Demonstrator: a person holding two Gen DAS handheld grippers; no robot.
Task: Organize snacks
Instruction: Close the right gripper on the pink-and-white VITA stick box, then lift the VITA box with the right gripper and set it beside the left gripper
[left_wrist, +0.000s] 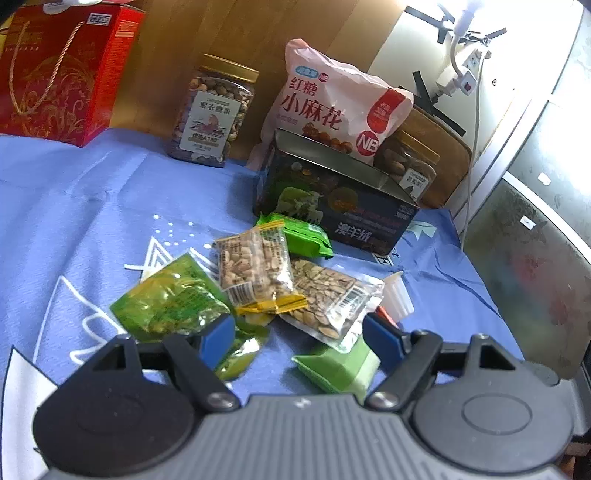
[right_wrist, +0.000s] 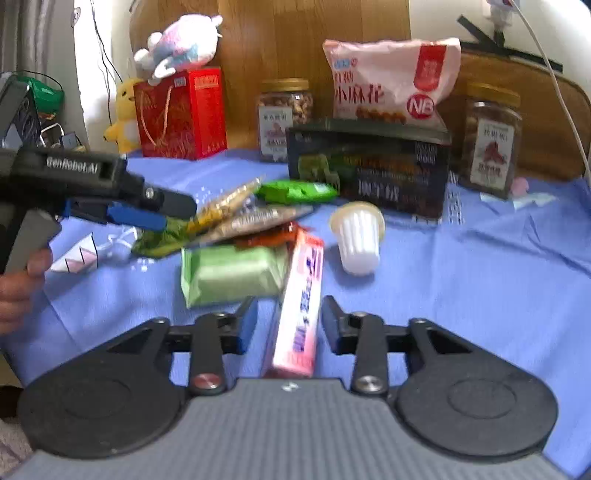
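Snacks lie heaped on a blue cloth (right_wrist: 480, 295) over the surface: a peanut packet (left_wrist: 255, 273) on top, a seed packet (left_wrist: 328, 299) beside it, green packets (left_wrist: 166, 299) around them and a white cup (right_wrist: 356, 236) just to the right. Behind the heap stands an open dark tin (left_wrist: 332, 199), with a pink bag (left_wrist: 332, 107) leaning at its back, two nut jars (left_wrist: 212, 110) flanking it and a red box (left_wrist: 62, 70) far left. Left tongs (left_wrist: 299, 341) hang over the near edge of the heap, jaws wide apart and gripping nothing. Right tongs (right_wrist: 290, 325) stand apart too — a pink box (right_wrist: 301, 299) (tilted, long side toward the camera) sits between the blue pads, with a gap visible on each side. A hand (right_wrist: 18, 288) grips the left tool's handle.
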